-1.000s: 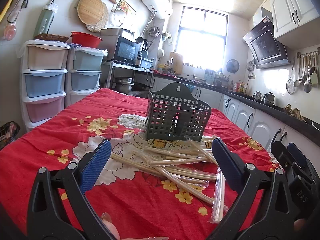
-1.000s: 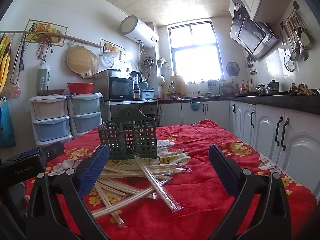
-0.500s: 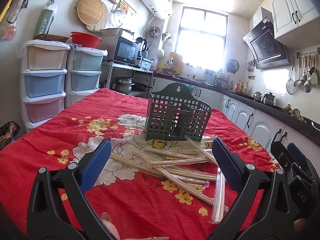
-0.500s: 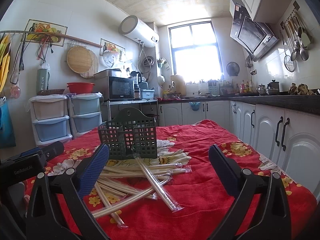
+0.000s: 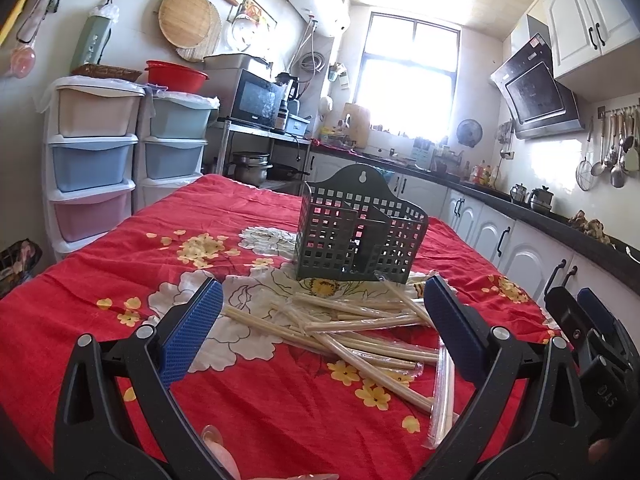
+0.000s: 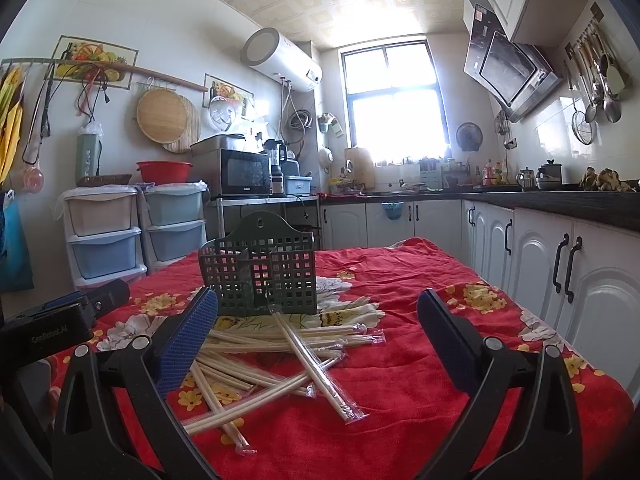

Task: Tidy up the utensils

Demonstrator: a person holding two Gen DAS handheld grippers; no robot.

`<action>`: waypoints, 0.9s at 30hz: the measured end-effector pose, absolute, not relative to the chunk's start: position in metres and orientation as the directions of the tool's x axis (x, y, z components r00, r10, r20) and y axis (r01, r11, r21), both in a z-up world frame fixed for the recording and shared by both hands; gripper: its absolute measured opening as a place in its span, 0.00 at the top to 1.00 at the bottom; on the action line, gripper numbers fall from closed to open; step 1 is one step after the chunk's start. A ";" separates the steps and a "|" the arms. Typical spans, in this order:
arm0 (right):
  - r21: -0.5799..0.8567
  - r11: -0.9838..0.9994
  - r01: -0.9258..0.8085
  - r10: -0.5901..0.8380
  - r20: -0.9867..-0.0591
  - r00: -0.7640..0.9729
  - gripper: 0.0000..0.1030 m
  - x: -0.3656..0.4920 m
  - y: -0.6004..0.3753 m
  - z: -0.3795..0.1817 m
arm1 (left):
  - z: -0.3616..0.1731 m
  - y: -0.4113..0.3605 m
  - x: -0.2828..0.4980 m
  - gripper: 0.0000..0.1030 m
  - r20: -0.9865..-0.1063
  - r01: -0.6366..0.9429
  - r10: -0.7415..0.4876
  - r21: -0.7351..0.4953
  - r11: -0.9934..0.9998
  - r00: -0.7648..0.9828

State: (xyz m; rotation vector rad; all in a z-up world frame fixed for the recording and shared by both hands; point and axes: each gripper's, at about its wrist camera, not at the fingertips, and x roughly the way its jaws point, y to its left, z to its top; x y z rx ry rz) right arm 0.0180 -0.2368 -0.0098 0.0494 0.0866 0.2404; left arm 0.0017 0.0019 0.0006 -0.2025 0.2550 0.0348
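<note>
A dark green perforated utensil holder (image 5: 360, 232) (image 6: 262, 270) stands upright on the red floral tablecloth (image 5: 120, 264) (image 6: 400, 360). In front of it lies a loose pile of chopsticks in clear wrappers (image 5: 360, 328) (image 6: 280, 348). My left gripper (image 5: 320, 332) hovers open just short of the pile, nothing between its blue pads. My right gripper (image 6: 316, 344) is open too, also empty, with the pile between and beyond its fingers. Each view shows the other gripper at its edge: the right gripper (image 5: 592, 344) and the left gripper (image 6: 60, 320).
Stacked plastic drawers (image 5: 96, 168) (image 6: 104, 240) stand past the table's left side. White cabinets under a dark counter (image 5: 560, 240) (image 6: 560, 240) run along the right. A microwave (image 5: 256, 98) sits on a shelf behind the table.
</note>
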 end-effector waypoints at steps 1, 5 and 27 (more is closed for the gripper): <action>0.057 0.970 -0.238 0.242 -0.080 0.967 0.06 0.018 -0.237 -0.009 | 0.000 0.002 0.002 0.10 -0.255 -0.062 0.010 -0.198 0.978 0.967; 0.045 0.967 -0.249 0.252 -0.083 0.964 0.06 0.018 -0.234 -0.008 | -0.002 0.006 0.003 0.10 -0.261 -0.070 0.014 -0.205 0.976 0.965; -0.055 0.884 -0.464 0.441 -0.227 0.868 0.06 0.045 -0.191 0.004 | -0.008 0.074 0.020 0.10 -0.389 -0.227 0.103 -0.288 0.930 0.915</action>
